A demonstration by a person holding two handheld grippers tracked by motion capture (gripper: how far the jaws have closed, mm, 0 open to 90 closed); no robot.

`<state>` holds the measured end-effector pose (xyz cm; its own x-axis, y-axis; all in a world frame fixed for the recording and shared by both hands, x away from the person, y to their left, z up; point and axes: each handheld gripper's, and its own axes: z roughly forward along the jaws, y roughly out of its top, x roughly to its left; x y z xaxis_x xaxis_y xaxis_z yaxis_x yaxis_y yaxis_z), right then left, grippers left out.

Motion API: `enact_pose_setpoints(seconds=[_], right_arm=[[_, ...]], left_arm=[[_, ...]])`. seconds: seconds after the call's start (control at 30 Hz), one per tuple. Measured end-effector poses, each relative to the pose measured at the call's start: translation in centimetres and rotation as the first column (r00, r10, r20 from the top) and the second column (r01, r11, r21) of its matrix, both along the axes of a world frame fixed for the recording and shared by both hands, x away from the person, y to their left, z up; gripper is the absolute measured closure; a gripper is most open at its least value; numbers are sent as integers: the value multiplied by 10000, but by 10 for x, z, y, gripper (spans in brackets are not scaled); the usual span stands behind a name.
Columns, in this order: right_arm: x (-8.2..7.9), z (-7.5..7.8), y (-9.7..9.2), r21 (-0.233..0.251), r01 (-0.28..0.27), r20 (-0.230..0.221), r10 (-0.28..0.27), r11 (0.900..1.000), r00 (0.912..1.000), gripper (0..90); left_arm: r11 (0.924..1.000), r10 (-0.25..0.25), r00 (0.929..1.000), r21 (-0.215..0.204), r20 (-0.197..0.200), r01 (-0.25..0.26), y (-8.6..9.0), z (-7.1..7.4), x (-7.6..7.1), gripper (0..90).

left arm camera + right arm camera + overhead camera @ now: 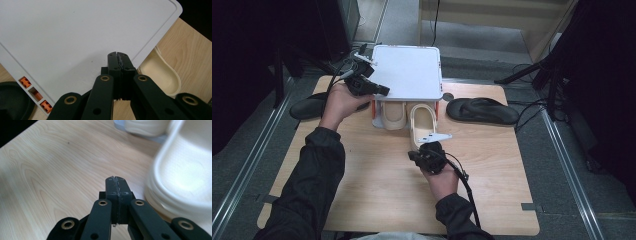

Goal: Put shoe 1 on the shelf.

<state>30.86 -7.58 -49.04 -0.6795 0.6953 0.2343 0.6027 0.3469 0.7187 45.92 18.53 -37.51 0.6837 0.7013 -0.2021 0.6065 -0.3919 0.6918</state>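
the left claw [117, 56] is clenched with its two black jaws pressed flat together and nothing between them; it hangs over the white top of a small shoe rack [409, 70], near that top's front edge. the right claw [117, 181] is likewise clenched on nothing, its tips low over the bare wood just beside a cream slipper [185, 172].

in the high view the left hand [339, 102] reaches forward to the rack's left corner, the dark sleeve angled in from the bottom left. the right hand [439, 172] sits nearer the person, pointing its claw toward the heel of the cream slipper, which lies on the desk with its toe tucked under the rack. a second cream slipper [393, 114] sits fully under the rack, to the left of the first.

the wooden desk [377, 190] also carries a black sandal [482, 110] to the rack's right and another black sandal [307, 106] to its left, partly behind the left hand. grey floor and dark stands surround the desk.
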Motion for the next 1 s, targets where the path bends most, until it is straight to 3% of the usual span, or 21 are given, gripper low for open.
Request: enact_pose_setpoints(seconds=[0.23, 0.47, 1.0], right_arm=[[-7, -7, -27, -33, 489, 63, -489, 9988, 9988, 900], [-3, -15, -43, -246, 976, -70, -978, 9949, 9952, 900], [29, -13, -35, -536, 1268, 1, -1269, 9905, 9919, 900]], left_arm=[[10000, 49, 10000, -63, 1, -49, 0, 0, 0, 900], [10000, 18, 10000, -40, 8, -18, 0, 0, 0, 900], [10000, 22, 10000, -50, -3, -22, 0, 0, 0, 900]])
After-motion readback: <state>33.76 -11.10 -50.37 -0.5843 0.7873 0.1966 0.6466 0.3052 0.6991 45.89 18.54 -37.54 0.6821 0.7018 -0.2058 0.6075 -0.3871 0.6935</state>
